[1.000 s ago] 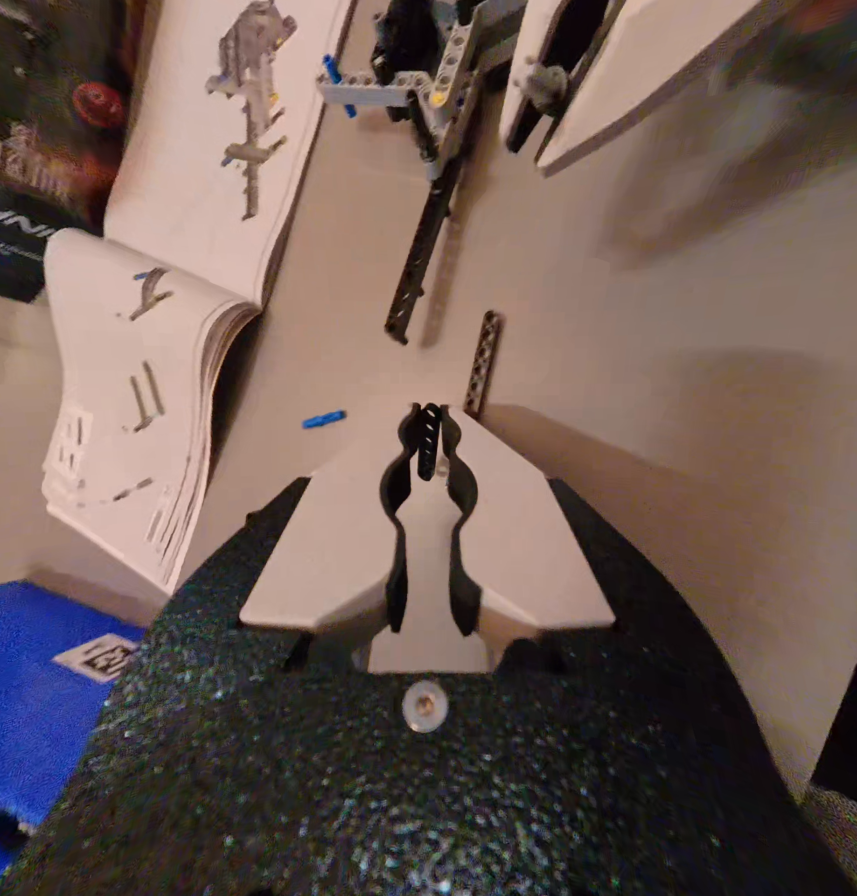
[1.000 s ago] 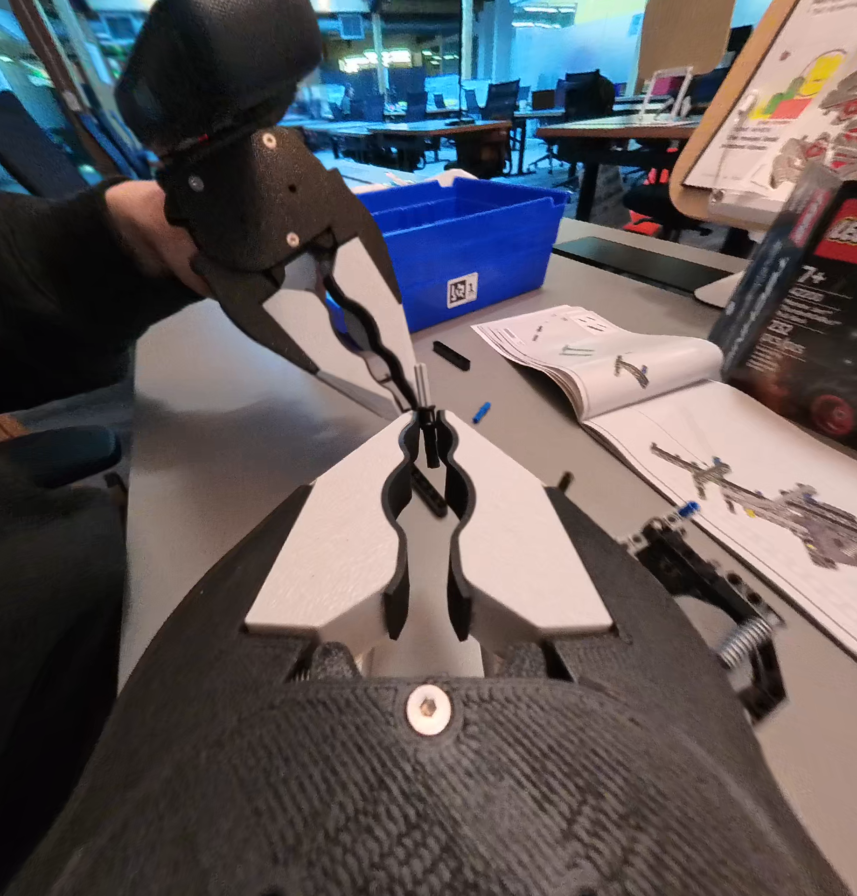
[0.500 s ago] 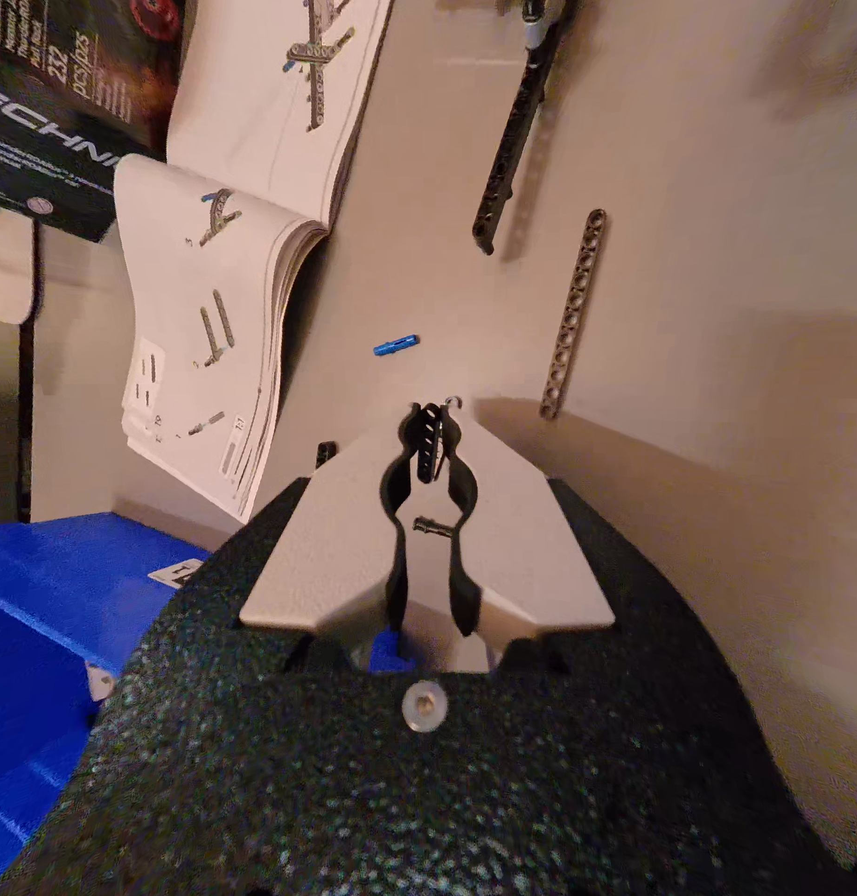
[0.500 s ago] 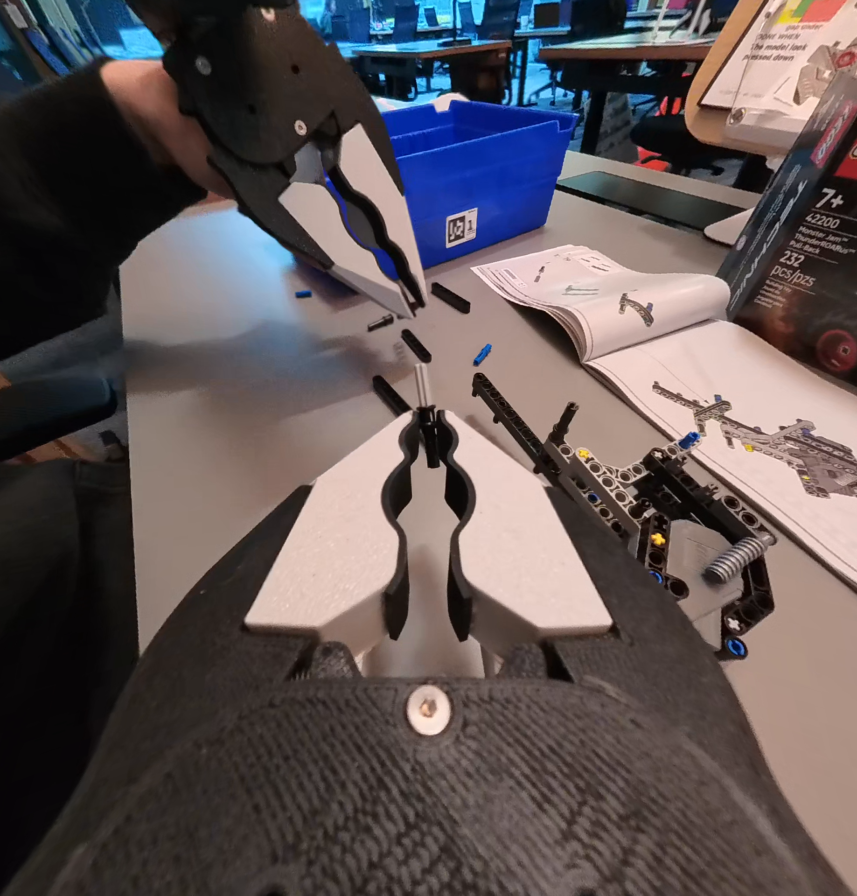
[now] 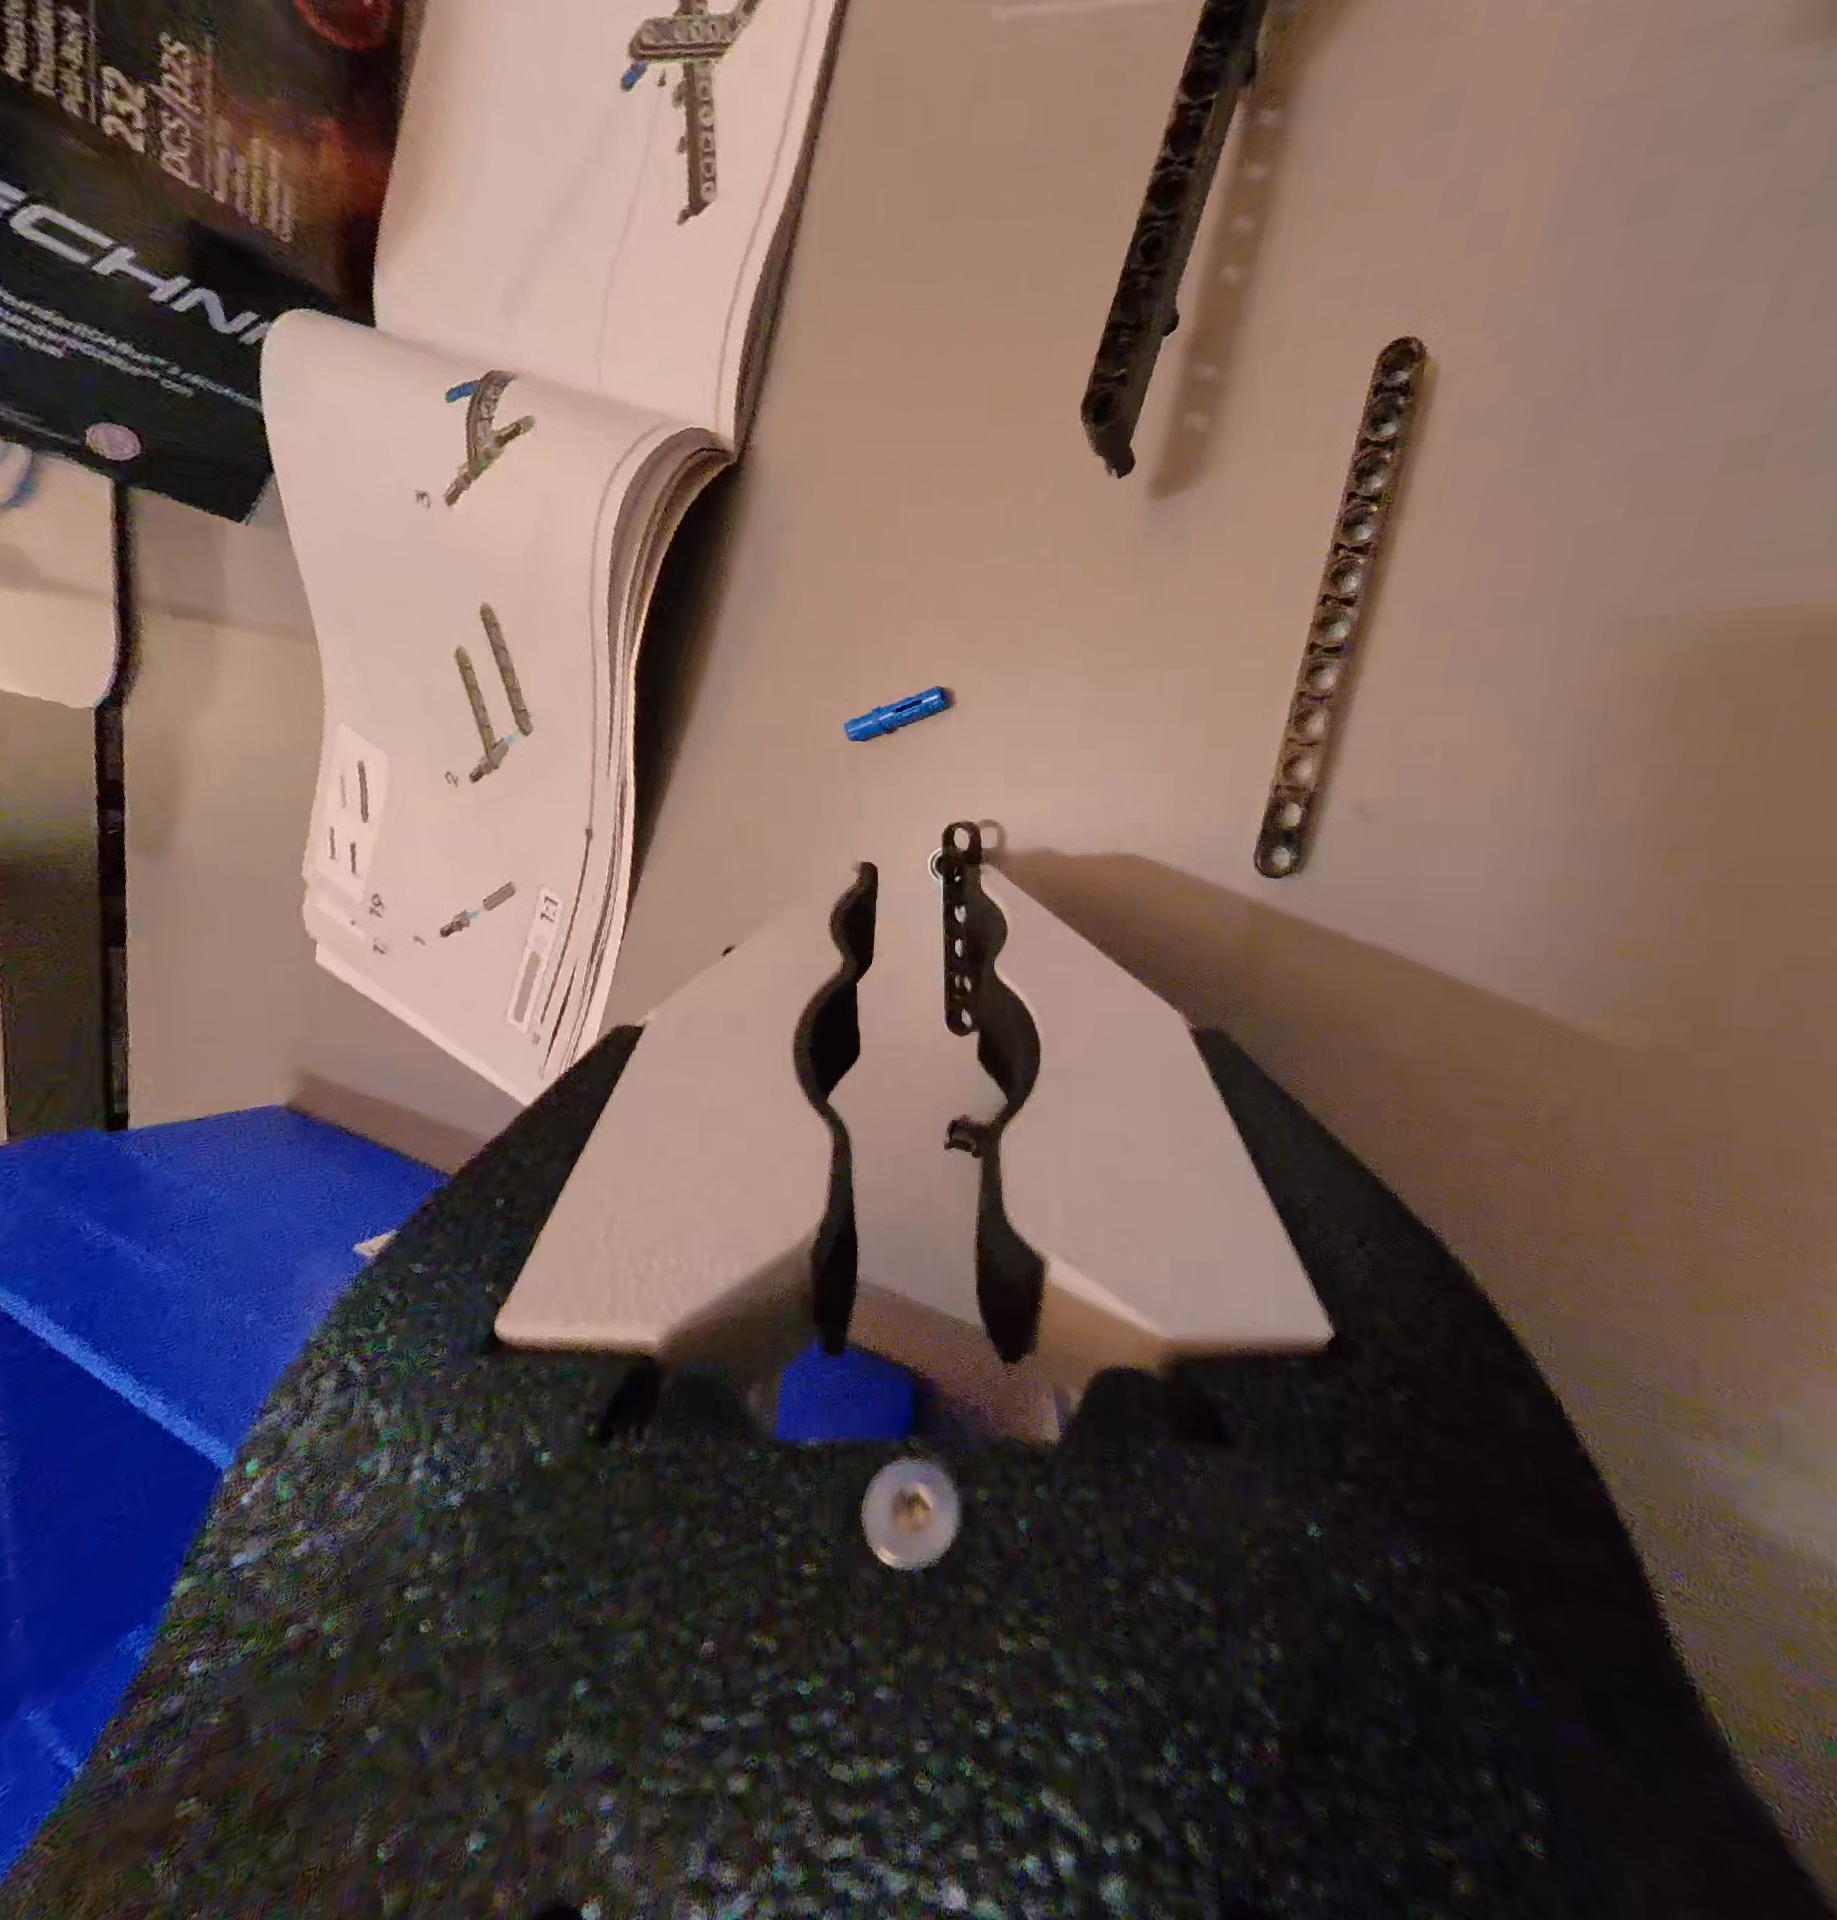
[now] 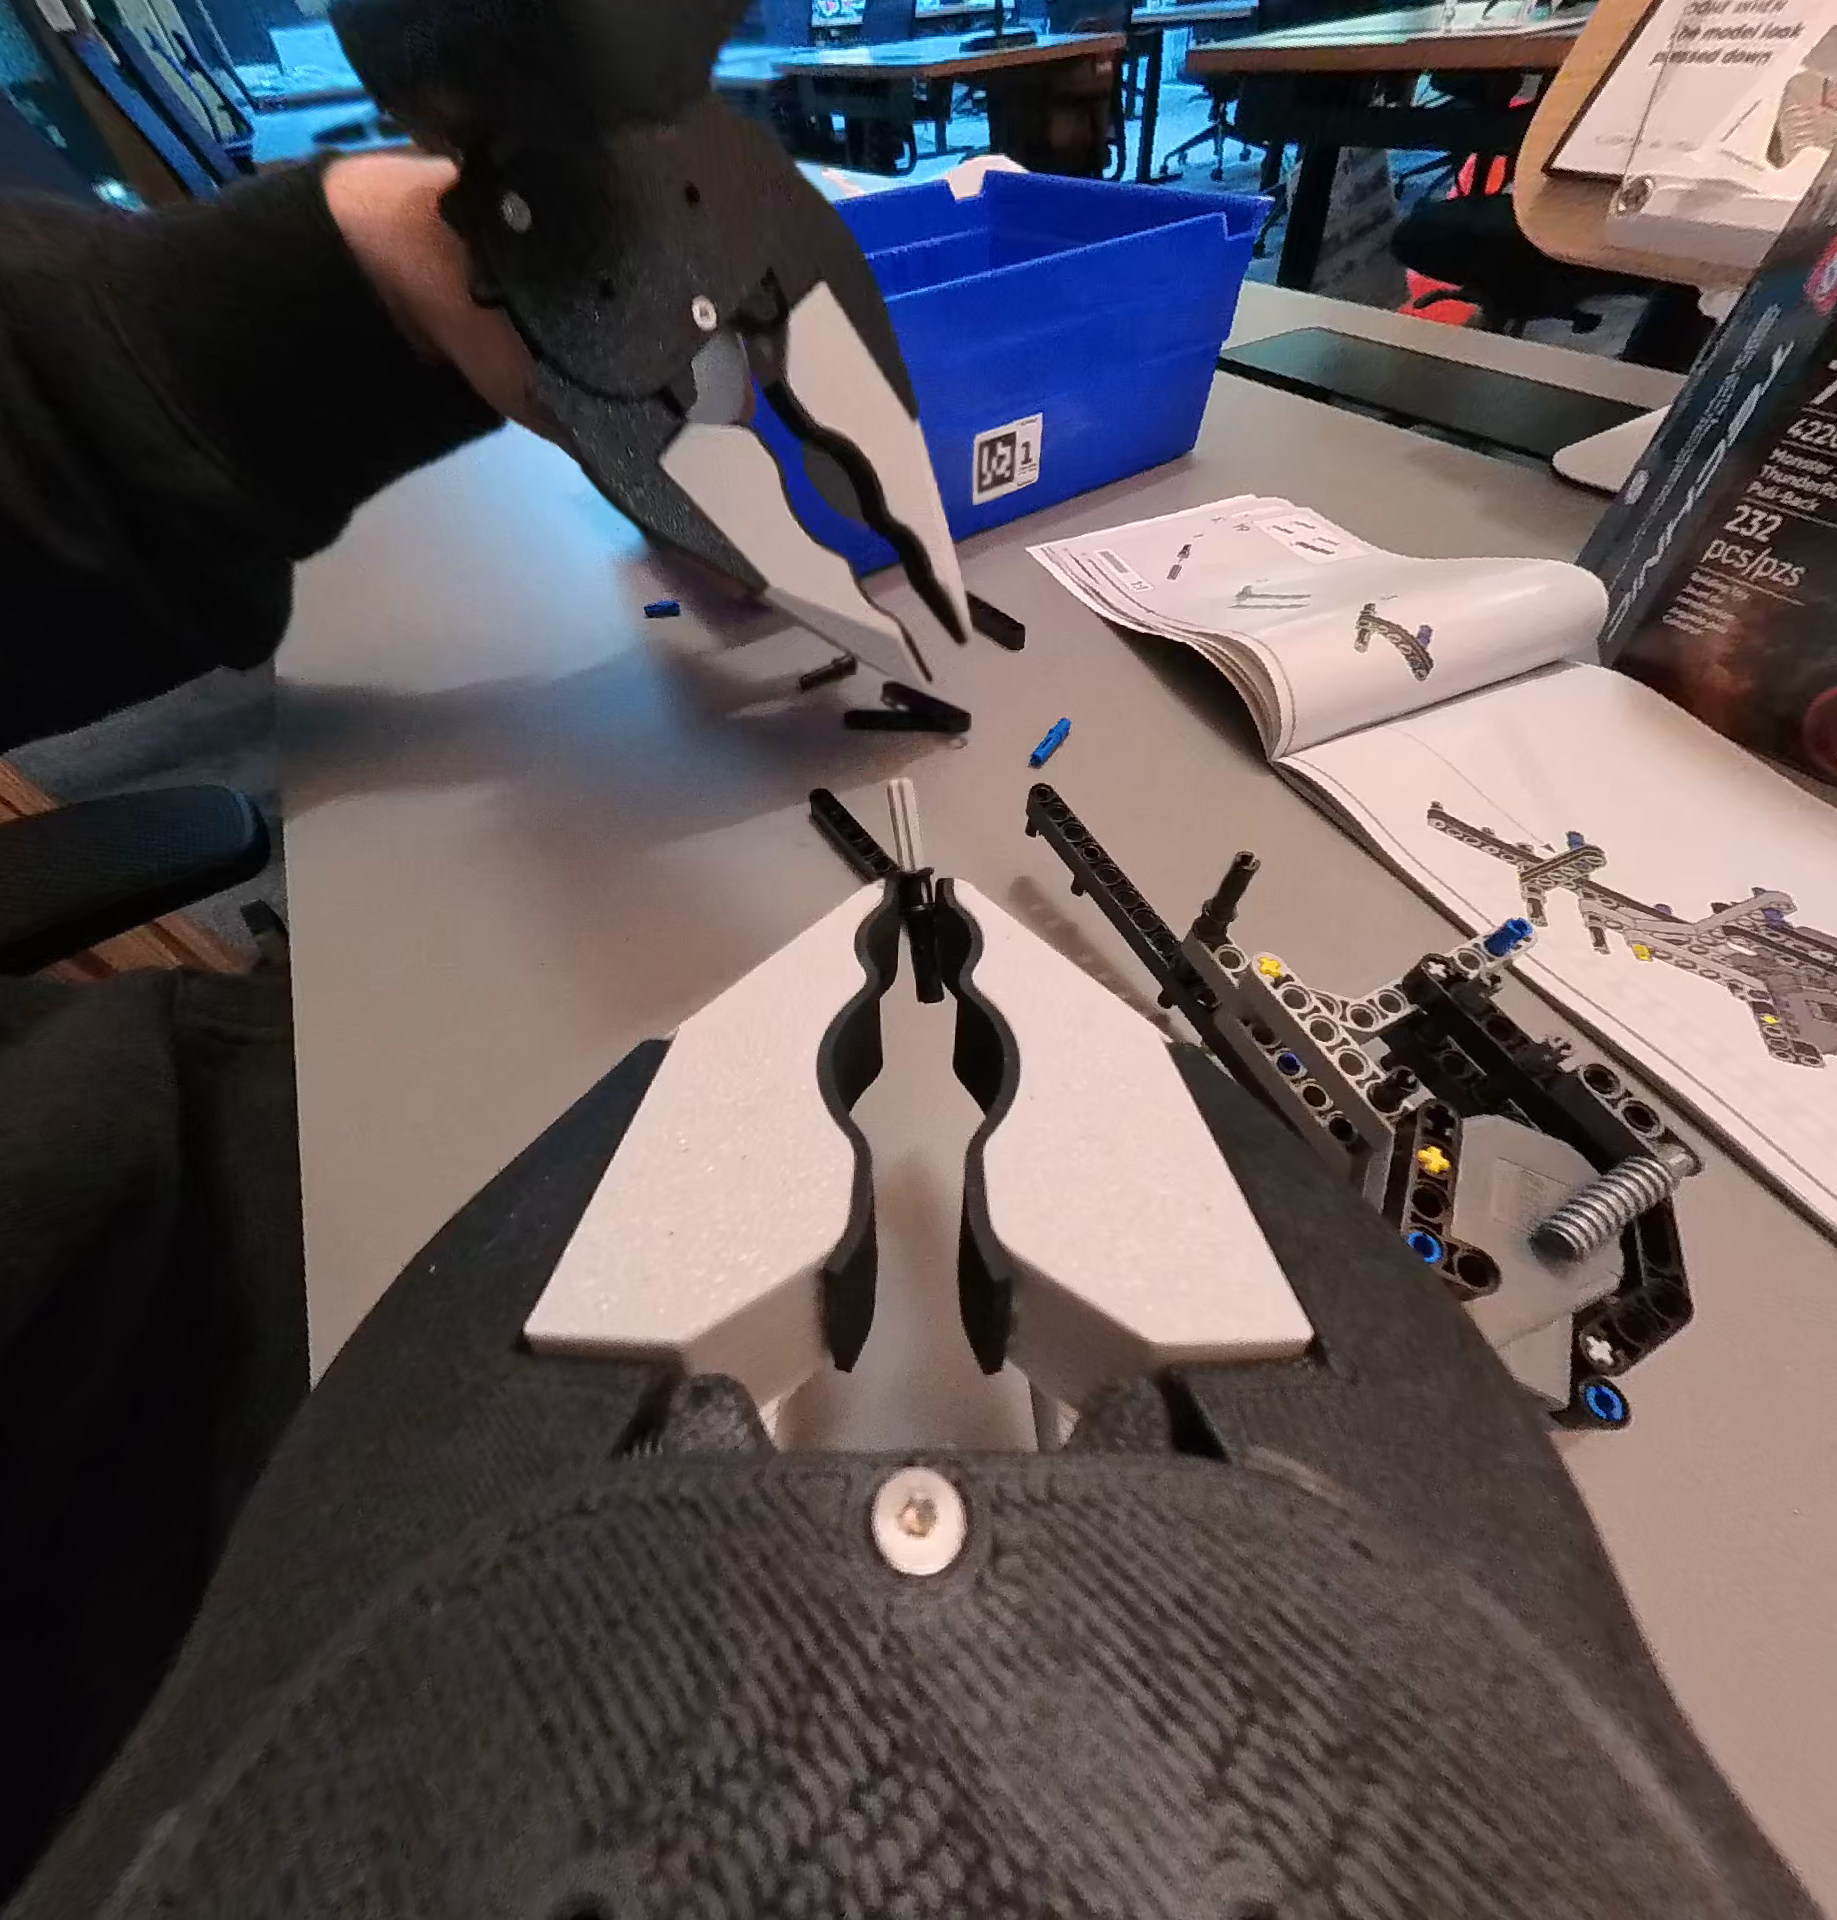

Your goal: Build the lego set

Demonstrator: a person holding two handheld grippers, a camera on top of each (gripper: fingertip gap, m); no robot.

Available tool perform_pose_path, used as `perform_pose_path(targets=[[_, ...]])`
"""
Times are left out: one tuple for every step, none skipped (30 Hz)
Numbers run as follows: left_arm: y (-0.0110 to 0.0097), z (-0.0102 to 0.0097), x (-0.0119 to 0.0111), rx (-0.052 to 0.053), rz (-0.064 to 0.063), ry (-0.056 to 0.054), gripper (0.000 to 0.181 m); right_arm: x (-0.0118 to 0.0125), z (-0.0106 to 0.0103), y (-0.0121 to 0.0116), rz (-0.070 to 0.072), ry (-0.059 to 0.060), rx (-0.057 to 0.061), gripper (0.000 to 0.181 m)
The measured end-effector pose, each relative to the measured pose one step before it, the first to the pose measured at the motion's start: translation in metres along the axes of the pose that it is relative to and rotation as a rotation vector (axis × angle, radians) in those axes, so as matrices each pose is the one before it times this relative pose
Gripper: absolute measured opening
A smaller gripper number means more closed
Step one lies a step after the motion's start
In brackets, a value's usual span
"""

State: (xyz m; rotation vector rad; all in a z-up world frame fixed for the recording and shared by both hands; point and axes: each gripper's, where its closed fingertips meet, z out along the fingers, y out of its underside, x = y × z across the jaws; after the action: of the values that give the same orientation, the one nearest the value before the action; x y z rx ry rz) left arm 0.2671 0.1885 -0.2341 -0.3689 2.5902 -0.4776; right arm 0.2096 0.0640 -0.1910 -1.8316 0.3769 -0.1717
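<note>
Grey-and-black lego model [image 6: 1413, 1091], half-built, lies on counter [image 6: 540, 935] right of right gripper [image 6: 919, 904]; spring at near end, long black beam [image 6: 1101, 883] jutting far-left. Right fingers closed on black pin with white axle [image 6: 903, 831] sticking out. Left gripper [image 5: 919, 868] fingers apart, short black beam [image 5: 959, 935] against right finger. Loose grey beam [image 5: 1340, 613] and blue pin [image 5: 898, 715] nearby. Open manual [image 6: 1361, 665] and box [image 6: 1766, 488] crowd right edge, blue bin [image 6: 1049, 312] far; bare counter near-left.
</note>
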Motion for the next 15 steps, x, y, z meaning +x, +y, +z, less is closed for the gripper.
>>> perform_pose_path(targets=[[0.00096, -0.00483, -0.00080, 0.0057, -0.0249, 0.0030, 0.018, -0.00008, 0.00011, 0.00005, -0.0009, 0.0002, -0.0006, 0.005], [0.00129, -0.00387, 0.00015, 0.0021, -0.0264, 0.0072, 0.021, 0.00006, -0.00009, -0.00009, 0.0008, -0.0003, 0.0009, 0.004], [0.00216, -0.00263, 0.00104, -0.0036, -0.0192, 0.0064, 0.023, -0.00014, -0.00004, -0.00006, 0.0022, -0.0031, 0.0003, 0.004], [0.00383, -0.00163, 0.00203, -0.0146, -0.0103, 0.0050, 0.023, -0.00001, 0.00001, -0.00011, 0.0026, -0.0026, 0.0005, 0.004], [0.00503, -0.00024, 0.00019, -0.0240, -0.0133, -0.0106, 0.025, 0.00041, 0.00001, -0.00007, 0.0027, -0.0006, 0.0010, 0.004], [0.00549, 0.00064, -0.00197, -0.0287, -0.0239, -0.0206, 0.027, 0.00013, 0.00010, -0.00014, 0.0023, -0.0015, 0.0006, 0.004], [0.00457, 0.00136, -0.00087, -0.0254, -0.0349, -0.0124, 0.028, -0.00008, 0.00015, -0.00009, 0.0016, -0.0031, 0.0000, 0.004], [0.00220, 0.00184, 0.00026, -0.0115, -0.0434, -0.0021, 0.030, -0.00015, 0.00008, 0.00000, 0.0014, -0.0031, -0.0005, 0.004], [-0.00115, 0.00177, 0.00138, 0.0079, -0.0481, 0.0062, 0.031, 0.00017, -0.00009, -0.00006, 0.0011, 0.0000, 0.0005, 0.004], [-0.00364, 0.00138, 0.00330, 0.0213, -0.0498, 0.0159, 0.032, 0.00013, 0.00002, -0.00012, 0.0008, -0.0003, 0.0008, 0.004], [-0.00443, 0.00040, 0.00665, 0.0228, -0.0473, 0.0303, 0.033, -0.00036, -0.00011, -0.00009, 0.0000, -0.0031, 0.0010, 0.004], [-0.00465, -0.00107, 0.01117, 0.0161, -0.0410, 0.0442, 0.032, -0.00033, -0.00019, -0.00028, 0.0002, -0.0022, 0.0020, 0.005], [-0.00648, -0.00251, 0.01575, 0.0265, -0.0176, 0.0587, 0.031, -0.00003, -0.00016, -0.00023, 0.0013, -0.0018, 0.0021, 0.004], [-0.00869, -0.00200, 0.01901, 0.0469, 0.0127, 0.0672, 0.031, -0.00025, -0.00015, -0.00006, 0.0021, -0.0035, 0.0006, 0.004], [-0.00845, 0.00055, 0.01755, 0.0502, 0.0255, 0.0559, 0.032, -0.00013, -0.00004, -0.00013, 0.0016, -0.0026, 0.0009, 0.004]])
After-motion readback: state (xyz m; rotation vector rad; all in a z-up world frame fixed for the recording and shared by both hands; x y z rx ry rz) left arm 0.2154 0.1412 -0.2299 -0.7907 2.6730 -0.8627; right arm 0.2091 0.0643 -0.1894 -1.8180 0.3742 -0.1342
